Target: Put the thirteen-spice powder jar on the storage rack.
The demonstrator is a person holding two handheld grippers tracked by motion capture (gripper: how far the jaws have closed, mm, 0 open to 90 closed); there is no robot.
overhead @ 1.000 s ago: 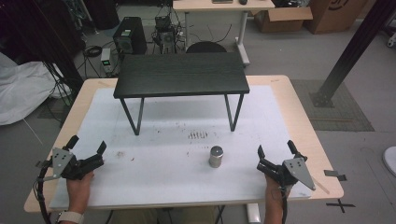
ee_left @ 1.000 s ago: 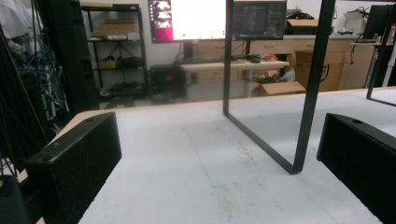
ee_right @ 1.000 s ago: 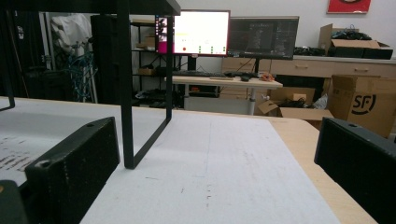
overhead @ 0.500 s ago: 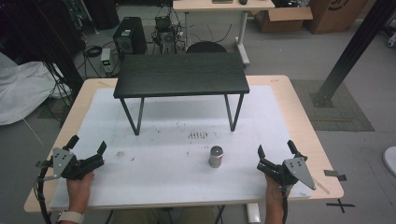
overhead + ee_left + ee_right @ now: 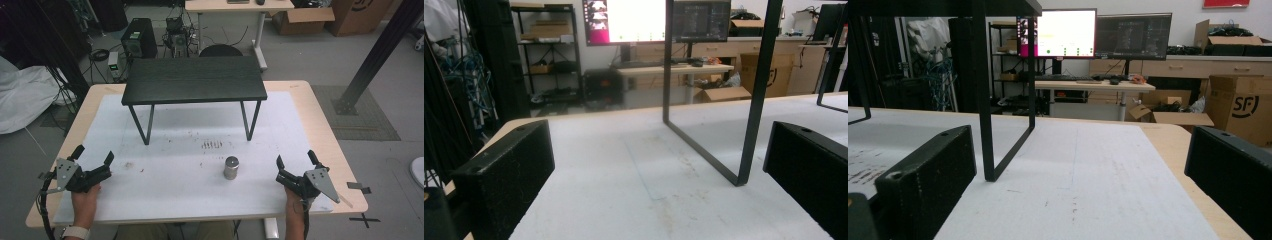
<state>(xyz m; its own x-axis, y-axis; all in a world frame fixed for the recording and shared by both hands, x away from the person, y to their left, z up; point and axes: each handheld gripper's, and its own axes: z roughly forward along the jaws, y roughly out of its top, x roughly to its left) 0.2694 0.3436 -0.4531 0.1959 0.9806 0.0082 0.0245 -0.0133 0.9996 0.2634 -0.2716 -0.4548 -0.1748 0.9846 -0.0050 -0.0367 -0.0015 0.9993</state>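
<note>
2 handheld grippers sit low at the near edge of the table (image 5: 300, 95), 1 at each front corner, seen from the high view. The left gripper (image 5: 93, 161) lies at the near-left corner on the white mat (image 5: 175, 165), its jaws spread wide with nothing between them and nothing touched by the tips. The hand (image 5: 85, 197) behind it grips the body, a watch at the wrist. The right gripper (image 5: 296, 160) lies at the near-right corner, jaws likewise spread wide and empty, its grey three-cornered plate (image 5: 325, 183) pointing outward. A small metal cylinder (image 5: 231, 167) stands upright on the mat, left of the right gripper and apart from it, well apart from the left gripper. A black shelf (image 5: 194, 79) on thin black legs stands across the far half of the mat. Dark smudges (image 5: 211, 145) mark the mat between the shelf and the cylinder.

In the left gripper view, the 2 black jaws stand at the far left and far right of the frame, wide open, with bare mat (image 5: 624, 190) between them. A shelf leg frame (image 5: 714, 100) stands ahead, nearer the right-hand jaw; whether it touches that jaw cannot be told. A lit monitor (image 5: 636, 20) shows beyond the table.

In the right gripper view, the 2 jaws are again wide apart and empty over the mat (image 5: 1088, 180). A shelf leg (image 5: 985, 100) rises just beyond the left-hand jaw. Cardboard boxes (image 5: 1243, 107) and 2 monitors (image 5: 1095, 32) stand in the room behind.
</note>
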